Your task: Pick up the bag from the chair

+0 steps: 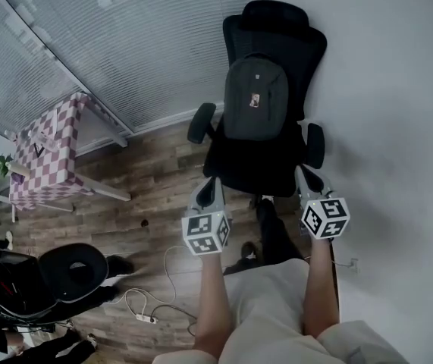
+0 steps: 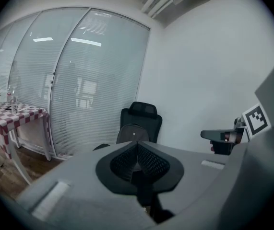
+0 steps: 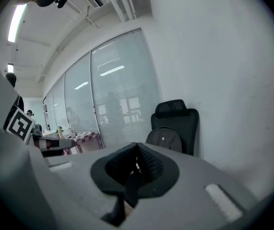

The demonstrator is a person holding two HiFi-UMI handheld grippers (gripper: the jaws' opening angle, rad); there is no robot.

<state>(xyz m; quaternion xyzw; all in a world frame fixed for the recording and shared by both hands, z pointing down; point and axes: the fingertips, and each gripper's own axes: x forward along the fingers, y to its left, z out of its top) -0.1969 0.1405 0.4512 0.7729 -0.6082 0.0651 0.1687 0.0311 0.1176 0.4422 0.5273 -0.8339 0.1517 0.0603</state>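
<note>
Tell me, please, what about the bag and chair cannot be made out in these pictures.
- Bag straps: head view, hidden behind the bag, against the chair back.
- Bag's bottom, chair seat: gripper views, behind the left gripper and right gripper bodies.
- Bag's badge: head view, too small to read.

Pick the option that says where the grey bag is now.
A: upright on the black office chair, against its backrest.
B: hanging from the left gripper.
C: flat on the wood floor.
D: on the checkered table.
A: the bag stands on the black office chair against its backrest; the left gripper and right gripper are shut, empty and short of it.
</note>
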